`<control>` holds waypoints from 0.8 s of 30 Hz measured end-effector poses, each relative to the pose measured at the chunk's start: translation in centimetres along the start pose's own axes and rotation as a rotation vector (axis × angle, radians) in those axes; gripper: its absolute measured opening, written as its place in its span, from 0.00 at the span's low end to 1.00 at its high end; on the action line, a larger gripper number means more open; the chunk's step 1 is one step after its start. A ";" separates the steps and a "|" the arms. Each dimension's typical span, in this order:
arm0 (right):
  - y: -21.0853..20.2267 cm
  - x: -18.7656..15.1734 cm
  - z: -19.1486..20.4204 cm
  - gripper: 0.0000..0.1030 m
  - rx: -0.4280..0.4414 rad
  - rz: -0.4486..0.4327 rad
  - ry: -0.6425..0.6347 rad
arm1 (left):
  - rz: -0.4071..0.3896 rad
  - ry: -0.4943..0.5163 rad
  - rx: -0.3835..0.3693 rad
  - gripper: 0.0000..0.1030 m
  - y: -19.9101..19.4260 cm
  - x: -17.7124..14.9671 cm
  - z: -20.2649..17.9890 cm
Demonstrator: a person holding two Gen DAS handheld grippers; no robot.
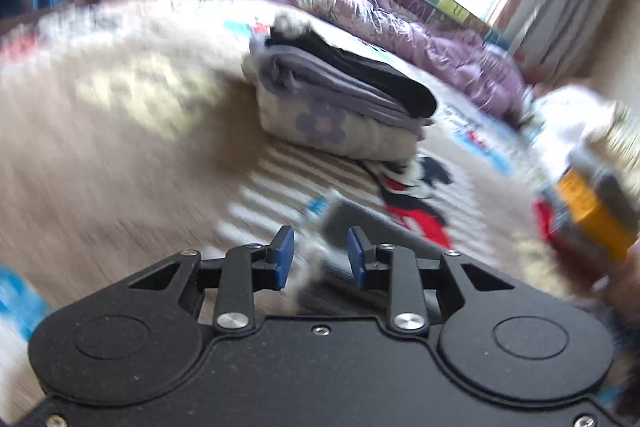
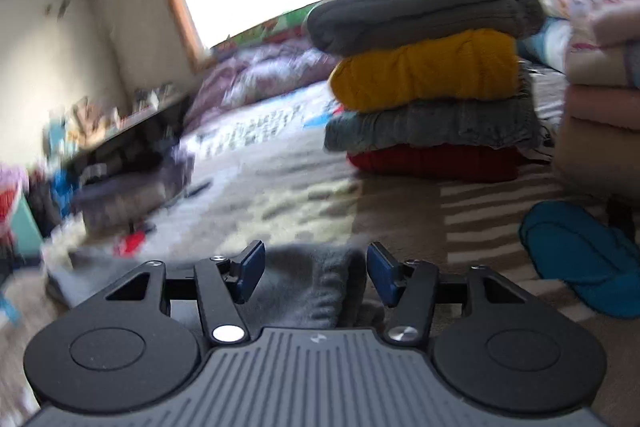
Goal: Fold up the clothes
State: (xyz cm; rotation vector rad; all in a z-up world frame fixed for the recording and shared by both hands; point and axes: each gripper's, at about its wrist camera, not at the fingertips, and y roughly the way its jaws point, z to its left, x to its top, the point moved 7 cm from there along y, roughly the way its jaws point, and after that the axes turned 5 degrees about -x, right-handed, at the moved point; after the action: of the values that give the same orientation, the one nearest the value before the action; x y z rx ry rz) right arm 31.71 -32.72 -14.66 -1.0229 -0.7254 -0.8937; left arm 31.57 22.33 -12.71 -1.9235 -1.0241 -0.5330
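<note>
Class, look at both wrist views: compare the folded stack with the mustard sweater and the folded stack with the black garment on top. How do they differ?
The mustard-sweater stack is taller, with chunky knits in grey, mustard, grey and red. The black-topped stack is lower and flatter, with thinner pieces: black, grey, then a pale one printed with a purple flower. The first stands beside other piles of laundry; the second stands alone. Both are neatly folded and rest on the patterned blanket.
</note>
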 end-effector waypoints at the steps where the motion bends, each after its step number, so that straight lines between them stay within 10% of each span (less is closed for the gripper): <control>1: -0.3 0.1 0.0 0.55 -0.001 -0.017 0.007 | 0.013 -0.048 -0.028 0.27 0.2 -0.3 0.0; 8: -1.7 0.3 2.9 0.55 0.035 -0.107 -0.135 | 0.075 -0.301 -0.098 0.27 0.8 -1.7 0.4; 17: 0.6 -2.4 5.2 0.55 0.087 0.051 -0.215 | 0.028 -0.414 -0.077 0.37 1.7 -2.1 0.8; 19: 0.8 -2.9 5.0 0.54 0.086 0.073 -0.207 | 0.014 -0.395 -0.062 0.32 1.9 -2.2 0.7; 20: 0.9 -3.0 4.9 0.54 0.086 0.083 -0.202 | 0.007 -0.381 -0.049 0.09 2.0 -2.2 0.7; 24: 1.3 -3.1 4.1 0.54 0.089 0.101 -0.149 | -0.055 -0.325 -0.062 0.06 0.4 -1.7 -0.1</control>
State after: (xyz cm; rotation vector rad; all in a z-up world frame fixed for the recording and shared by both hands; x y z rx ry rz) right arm 31.02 -27.77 -16.37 -1.0453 -0.8240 -0.6969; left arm 30.95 21.37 -14.07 -2.0860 -1.2812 -0.2901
